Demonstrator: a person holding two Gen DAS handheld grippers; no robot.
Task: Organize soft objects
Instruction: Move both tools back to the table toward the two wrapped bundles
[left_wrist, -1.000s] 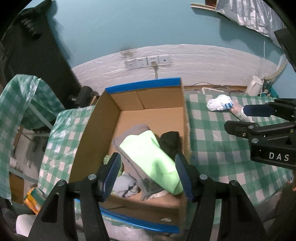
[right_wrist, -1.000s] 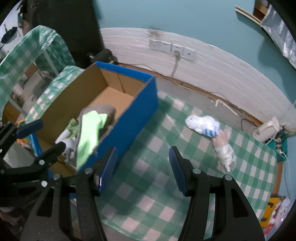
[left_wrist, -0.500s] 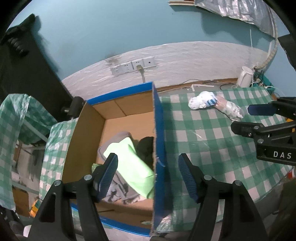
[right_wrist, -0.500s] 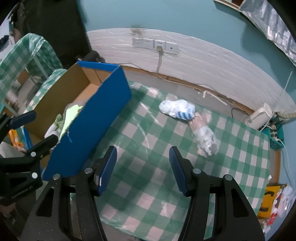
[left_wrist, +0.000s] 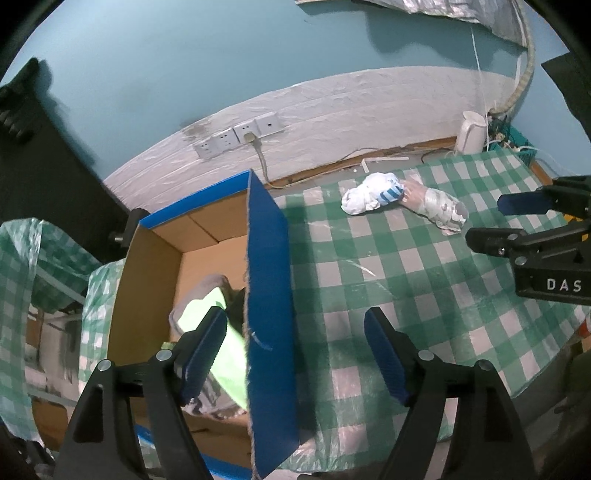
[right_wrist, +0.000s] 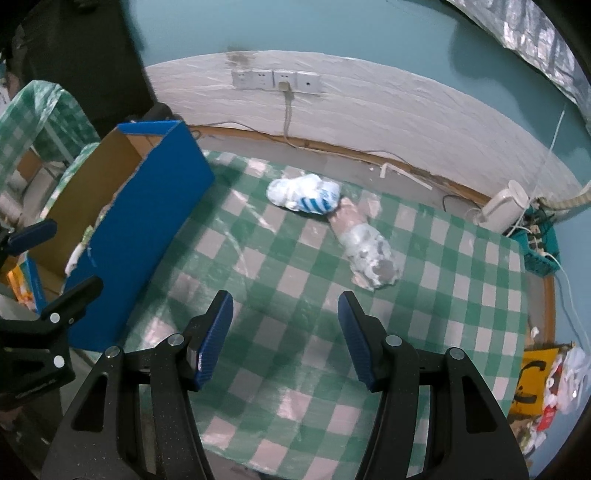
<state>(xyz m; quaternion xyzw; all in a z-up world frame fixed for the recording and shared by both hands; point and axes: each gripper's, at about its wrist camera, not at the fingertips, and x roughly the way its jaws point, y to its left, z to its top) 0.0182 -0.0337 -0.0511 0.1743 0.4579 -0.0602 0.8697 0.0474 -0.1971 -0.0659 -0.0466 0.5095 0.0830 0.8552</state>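
The blue-sided cardboard box (left_wrist: 271, 295) is hiding most of its own contents: only part of a lime-green cloth (left_wrist: 229, 343) over a grey one is showing past the box wall & the left gripper's (left_wrist: 295, 350) near pad; whatever dark item is sitting behind them is too cut off to name. From the right wrist view barely a sliver of fabric is peeking over the box rim. Left gripper's jaws have just been opening, now standing wide w/ nothing between the pads, straddling the box's blue side wall from above. Right gripper (right_wrist: 286, 336) is hanging over bare green-checked tabletop (right_wrist: 295, 266), jaws partly apart & empty. The white bundle w/ blue stripes (right_wrist: 304, 194) & the plastic-wrapped pinkish bundle (right_wrist: 364, 247) touching it are lying on the tabletop's far side, well apart from both sets of jaws, ahead of the right gripper & slightly to its right; their wrapping is blurring what's inside
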